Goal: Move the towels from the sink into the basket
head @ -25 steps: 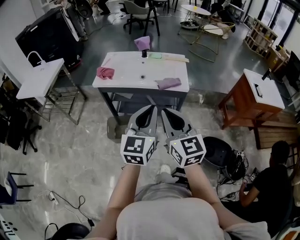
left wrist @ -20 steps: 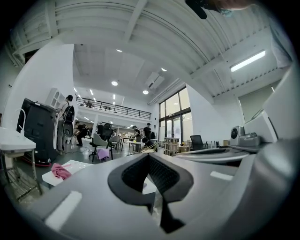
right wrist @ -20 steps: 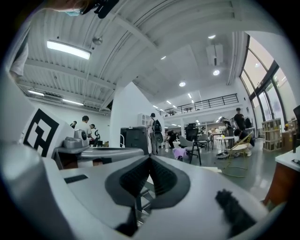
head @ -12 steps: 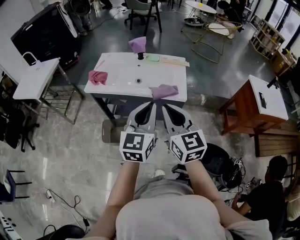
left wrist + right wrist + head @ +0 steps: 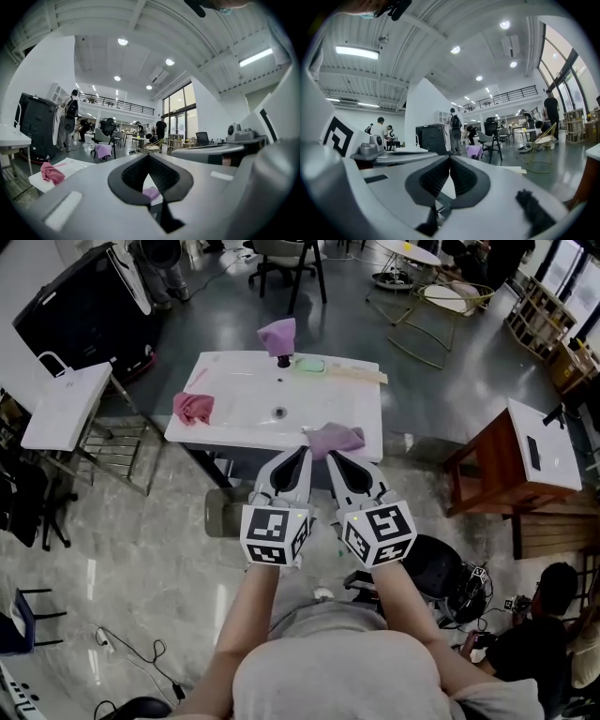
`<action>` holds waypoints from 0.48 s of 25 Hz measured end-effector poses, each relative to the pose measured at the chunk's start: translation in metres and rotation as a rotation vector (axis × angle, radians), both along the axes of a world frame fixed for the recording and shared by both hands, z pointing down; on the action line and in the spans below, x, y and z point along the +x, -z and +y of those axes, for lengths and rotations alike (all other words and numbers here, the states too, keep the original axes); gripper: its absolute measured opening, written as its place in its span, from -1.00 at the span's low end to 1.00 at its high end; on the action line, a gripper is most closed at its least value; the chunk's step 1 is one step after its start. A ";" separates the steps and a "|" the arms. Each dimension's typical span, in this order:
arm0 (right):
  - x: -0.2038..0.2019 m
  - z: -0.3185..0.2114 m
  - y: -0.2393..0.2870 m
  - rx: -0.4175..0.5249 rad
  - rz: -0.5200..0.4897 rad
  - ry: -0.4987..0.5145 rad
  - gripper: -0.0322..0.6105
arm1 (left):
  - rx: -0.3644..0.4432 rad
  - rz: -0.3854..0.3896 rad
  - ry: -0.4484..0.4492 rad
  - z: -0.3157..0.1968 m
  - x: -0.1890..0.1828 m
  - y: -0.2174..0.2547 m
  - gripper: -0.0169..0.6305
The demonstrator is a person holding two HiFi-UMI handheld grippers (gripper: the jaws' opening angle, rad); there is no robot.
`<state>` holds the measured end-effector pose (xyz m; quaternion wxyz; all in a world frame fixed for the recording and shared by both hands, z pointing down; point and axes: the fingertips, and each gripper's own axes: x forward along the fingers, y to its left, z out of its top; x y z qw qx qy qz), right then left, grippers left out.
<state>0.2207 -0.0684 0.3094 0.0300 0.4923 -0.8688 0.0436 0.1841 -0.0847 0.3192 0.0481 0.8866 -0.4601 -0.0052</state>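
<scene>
The left hand-held gripper (image 5: pixel 301 454) and the right hand-held gripper (image 5: pixel 331 457) are held side by side, level, pointing at the near edge of the sink (image 5: pixel 244 390). On each, the jaws are closed tip to tip with nothing between them. A purple towel (image 5: pixel 335 439) lies bunched on the sink's near right rim, just ahead of both tips and slightly right of them. A pink towel (image 5: pixel 192 407) sits on the left rim, well apart from the left one. A third towel (image 5: pixel 277 336), also purple, hangs over the tap (image 5: pixel 283 360) at the far side.
</scene>
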 end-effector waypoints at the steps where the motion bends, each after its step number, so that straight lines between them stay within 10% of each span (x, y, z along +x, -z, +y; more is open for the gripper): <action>1: -0.001 -0.008 -0.001 -0.003 0.000 -0.012 -0.85 | -0.005 0.000 -0.008 -0.009 -0.002 -0.002 -0.93; 12: -0.003 -0.085 -0.012 -0.006 0.019 -0.143 -0.84 | -0.046 -0.018 -0.149 -0.095 0.000 -0.020 -0.93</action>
